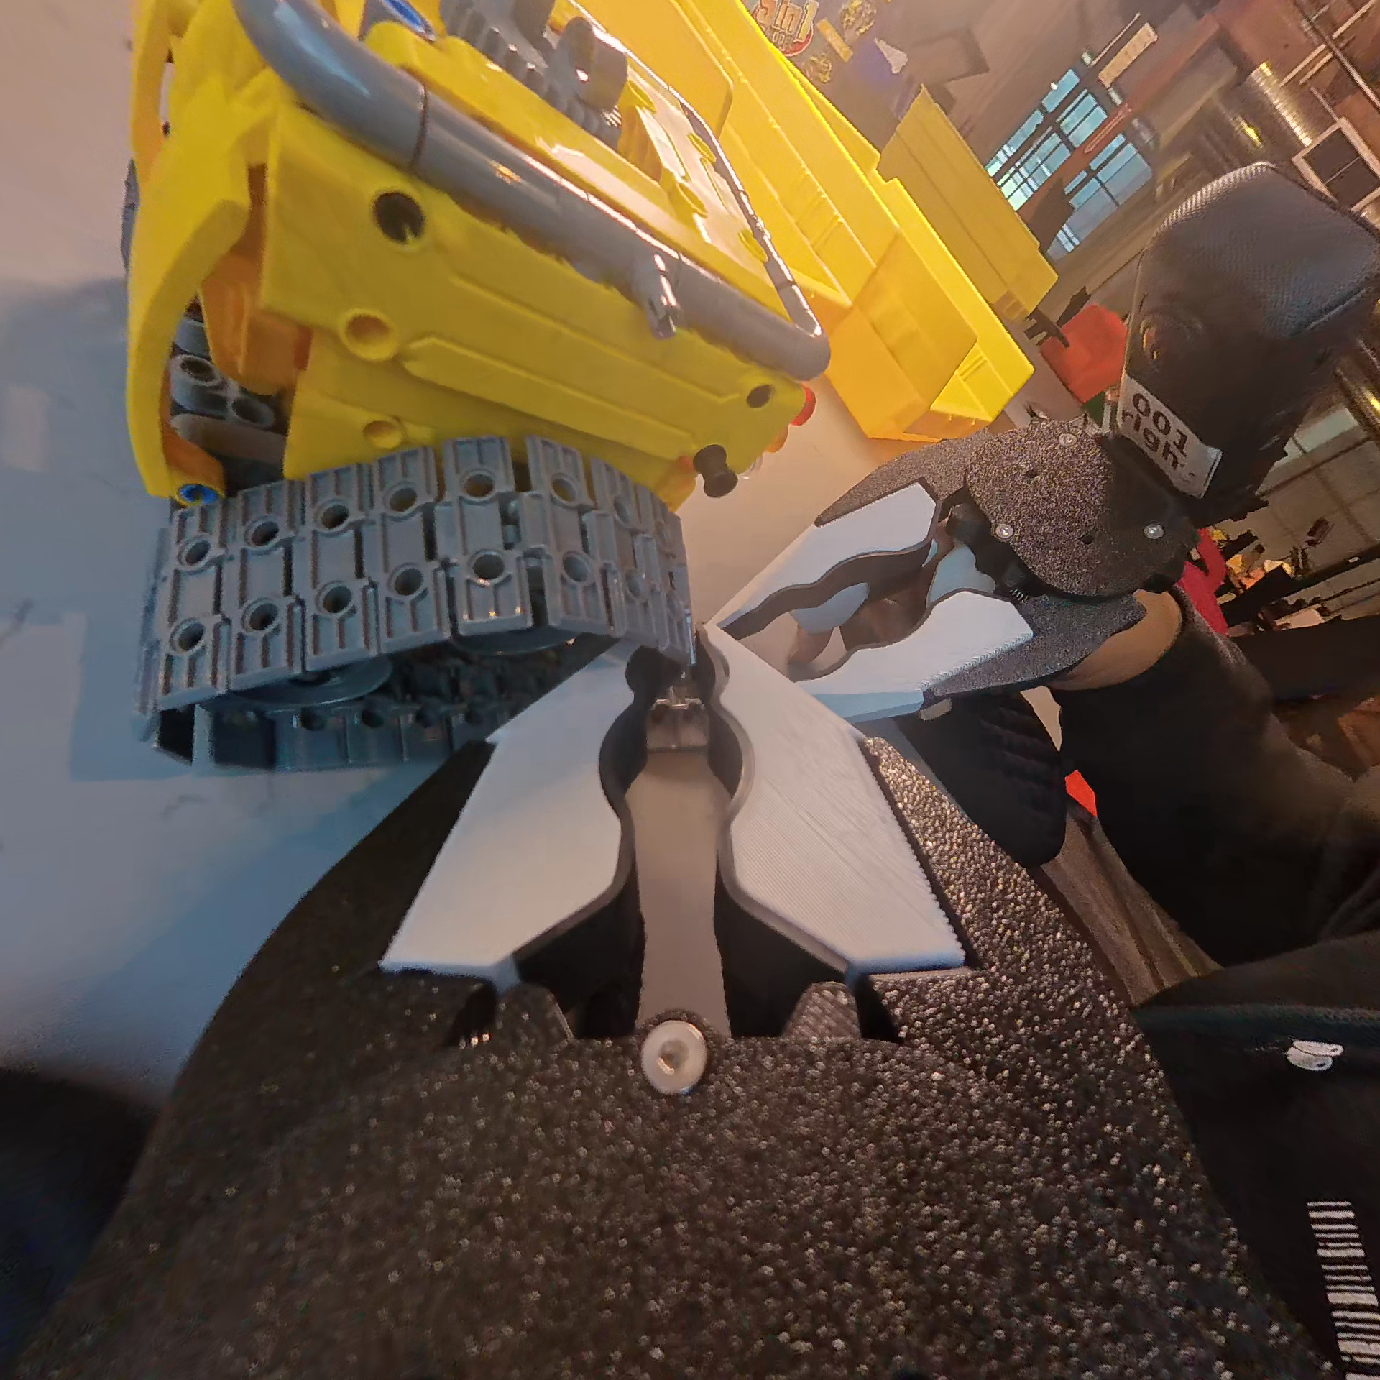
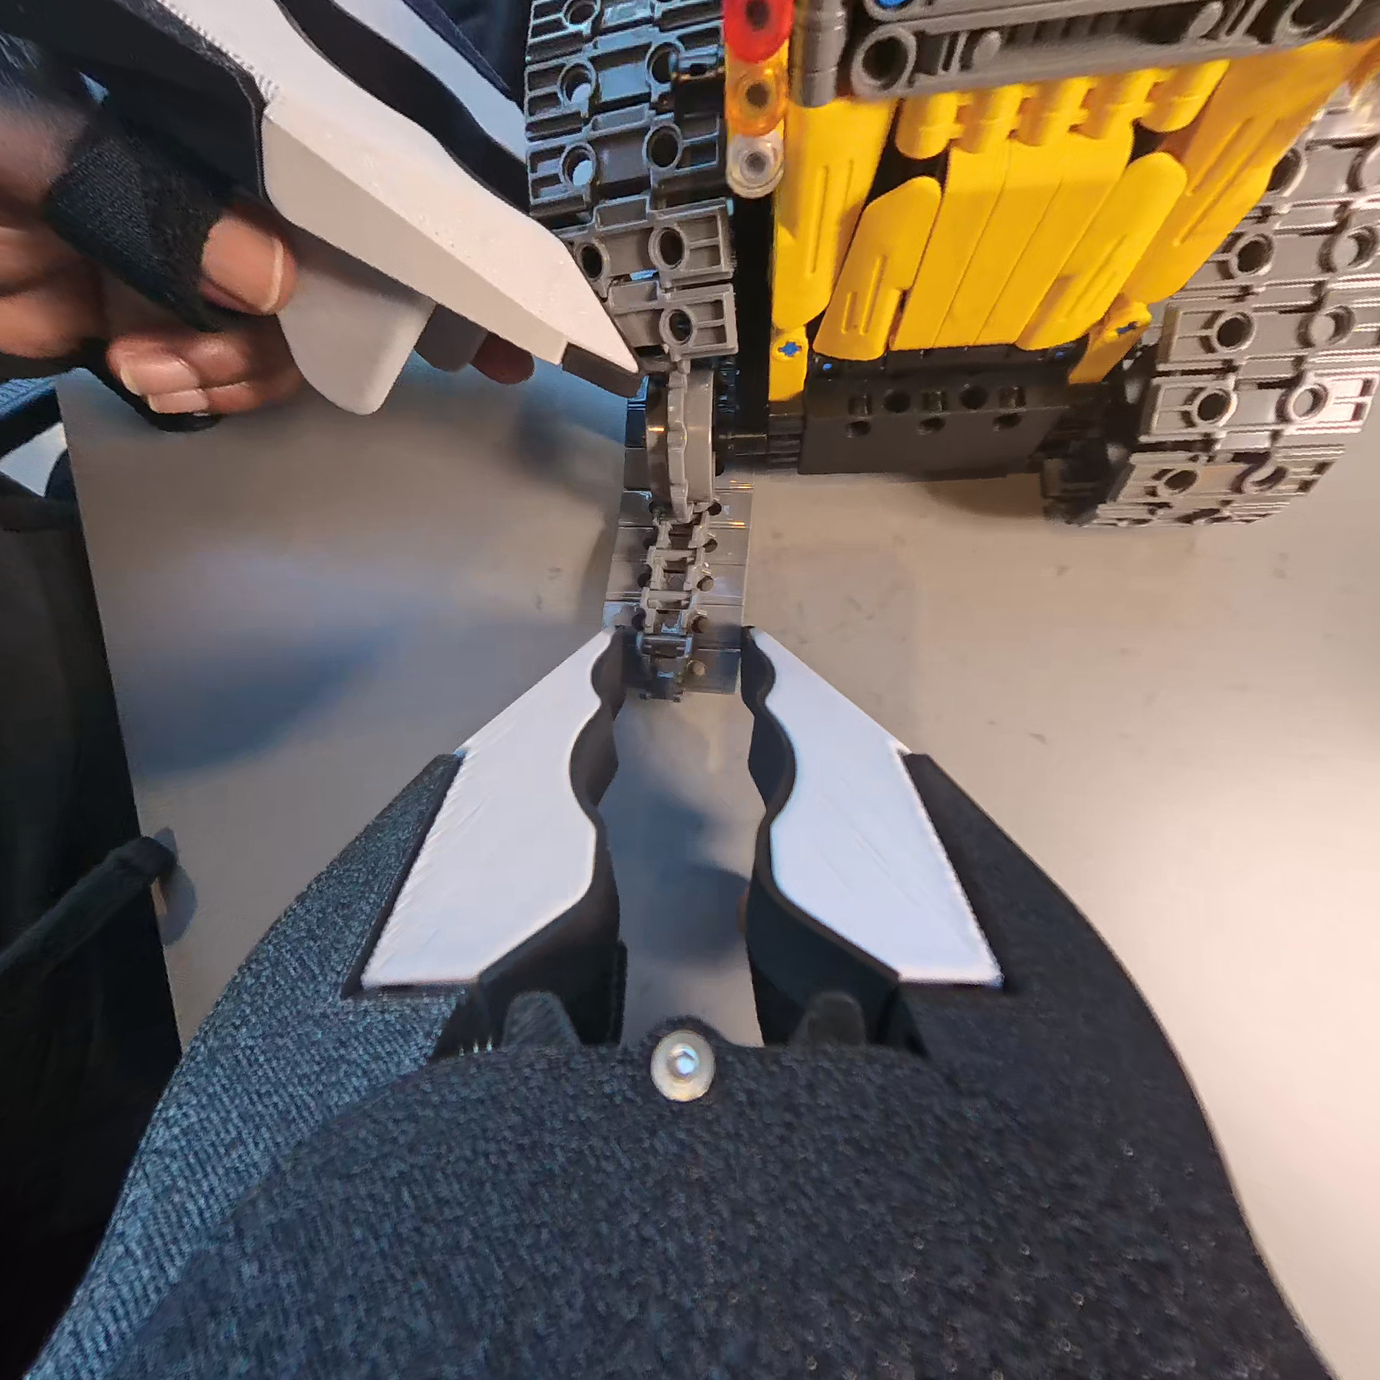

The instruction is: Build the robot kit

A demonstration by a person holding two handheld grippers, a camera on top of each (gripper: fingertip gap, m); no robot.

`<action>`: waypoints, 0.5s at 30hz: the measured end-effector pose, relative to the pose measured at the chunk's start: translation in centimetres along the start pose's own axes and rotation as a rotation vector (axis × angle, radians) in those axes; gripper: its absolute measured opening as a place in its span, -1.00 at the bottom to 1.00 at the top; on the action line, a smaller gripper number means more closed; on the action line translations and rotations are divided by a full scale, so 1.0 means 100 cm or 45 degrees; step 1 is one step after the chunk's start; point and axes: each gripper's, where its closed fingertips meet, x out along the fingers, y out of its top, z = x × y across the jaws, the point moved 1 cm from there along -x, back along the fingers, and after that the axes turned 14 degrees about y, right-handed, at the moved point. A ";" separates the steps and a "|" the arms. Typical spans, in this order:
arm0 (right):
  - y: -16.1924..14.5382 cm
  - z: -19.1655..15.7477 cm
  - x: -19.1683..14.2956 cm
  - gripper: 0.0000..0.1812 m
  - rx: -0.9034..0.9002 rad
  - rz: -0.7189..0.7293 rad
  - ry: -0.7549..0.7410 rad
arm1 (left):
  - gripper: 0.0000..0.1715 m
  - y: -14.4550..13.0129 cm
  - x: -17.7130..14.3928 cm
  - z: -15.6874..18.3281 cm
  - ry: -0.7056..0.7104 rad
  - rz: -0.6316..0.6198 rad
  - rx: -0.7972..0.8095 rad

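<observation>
Two grippers work one grey track (image 2: 672, 590) of the yellow tracked model (image 1: 478, 299). My right gripper (image 2: 681, 642) clenches the track's loose end, lying on the table (image 2: 1045, 709) before the model. My left gripper (image 1: 691, 657) pinches the track at the model's corner.

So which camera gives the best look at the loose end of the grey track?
The right wrist view. The loose track end lies flat on the table, running from the sprocket into the right gripper. In the left wrist view only the wrapped track shows; the left gripper hides that end.
</observation>
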 end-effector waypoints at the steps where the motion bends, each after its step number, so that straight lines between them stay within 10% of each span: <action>1: 0.000 0.000 -0.001 -0.68 0.011 0.010 0.010 | -0.91 0.000 0.000 0.000 -0.003 -0.002 -0.001; 15: 0.038 -0.019 -0.015 -0.48 0.623 0.418 0.792 | -0.92 0.002 -0.004 -0.002 -0.020 0.017 -0.019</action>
